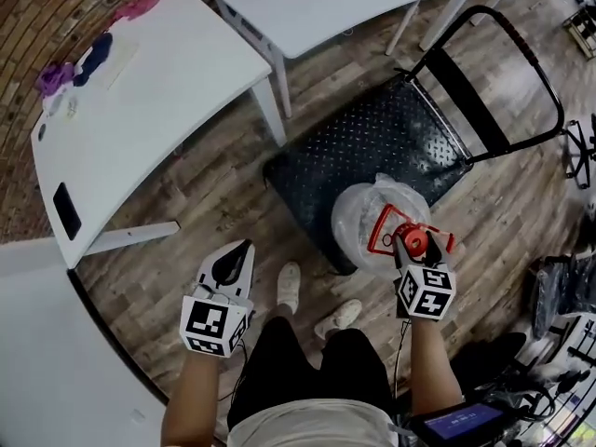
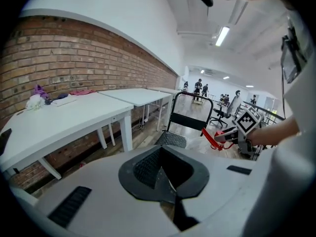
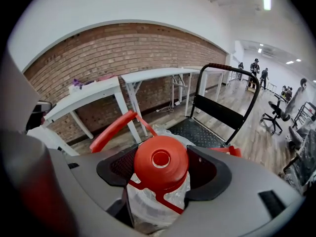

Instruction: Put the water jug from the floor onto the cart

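The water jug (image 1: 365, 214) is clear, wrapped in a plastic bag, with a red cap (image 3: 161, 161) and a red carry handle (image 1: 383, 226). My right gripper (image 1: 416, 242) is shut on the jug's cap and neck, the jaws on either side of the cap (image 3: 160, 168). The jug hangs over the near corner of the black platform cart (image 1: 372, 138); whether it rests on the deck I cannot tell. My left gripper (image 1: 235, 261) is shut and empty over the wooden floor, left of the jug. In the left gripper view its pads (image 2: 148, 169) meet with nothing between them.
The cart's black push handle (image 1: 521, 54) rises at its far right side. White tables (image 1: 158, 91) stand left and behind, along a brick wall (image 3: 128, 48). The person's shoes (image 1: 291, 285) are near the cart's front edge. An office chair (image 1: 585, 147) and equipment (image 1: 559, 296) crowd the right.
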`<action>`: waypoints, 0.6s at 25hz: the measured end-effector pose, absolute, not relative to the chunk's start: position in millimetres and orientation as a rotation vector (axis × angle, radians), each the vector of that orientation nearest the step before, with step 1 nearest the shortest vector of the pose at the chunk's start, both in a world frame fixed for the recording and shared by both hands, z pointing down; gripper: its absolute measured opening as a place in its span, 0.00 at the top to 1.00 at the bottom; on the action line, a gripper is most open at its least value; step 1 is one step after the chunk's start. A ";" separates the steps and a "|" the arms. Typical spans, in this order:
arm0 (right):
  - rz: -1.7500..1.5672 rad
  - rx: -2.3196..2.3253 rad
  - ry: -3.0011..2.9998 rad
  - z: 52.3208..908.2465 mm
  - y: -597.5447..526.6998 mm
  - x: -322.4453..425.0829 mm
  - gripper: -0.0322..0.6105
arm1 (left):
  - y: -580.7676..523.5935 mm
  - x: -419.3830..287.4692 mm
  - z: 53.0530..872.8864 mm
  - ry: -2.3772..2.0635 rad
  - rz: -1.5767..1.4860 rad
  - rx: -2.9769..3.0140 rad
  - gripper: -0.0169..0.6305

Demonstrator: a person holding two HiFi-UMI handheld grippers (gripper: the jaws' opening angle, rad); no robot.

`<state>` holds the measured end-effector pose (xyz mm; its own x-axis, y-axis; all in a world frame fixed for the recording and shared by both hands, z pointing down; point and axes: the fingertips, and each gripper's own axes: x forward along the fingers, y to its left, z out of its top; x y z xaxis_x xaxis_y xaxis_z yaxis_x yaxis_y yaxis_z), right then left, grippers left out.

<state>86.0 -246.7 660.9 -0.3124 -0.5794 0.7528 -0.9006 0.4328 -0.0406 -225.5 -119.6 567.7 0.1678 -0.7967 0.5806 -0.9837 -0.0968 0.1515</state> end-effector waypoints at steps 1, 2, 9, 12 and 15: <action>0.610 1.236 -2.013 666.0 -247.4 78.6 0.46 | -117.7 -232.5 570.3 -1.681 0.484 1.936 0.97; 0.606 1.229 -2.010 671.0 -248.2 72.0 0.46 | -115.7 -238.5 572.6 -1.685 0.481 1.927 0.97; 0.604 1.190 -1.979 699.5 -247.8 42.0 0.46 | -106.1 -261.2 585.9 -1.680 0.482 1.894 0.97; 0.608 1.184 -1.961 707.2 -244.5 35.2 0.46 | -107.4 -264.9 590.1 -1.670 0.481 1.895 0.97; 0.612 1.180 -1.947 713.4 -240.8 34.1 0.46 | -110.8 -264.1 591.4 -1.658 0.479 1.902 0.97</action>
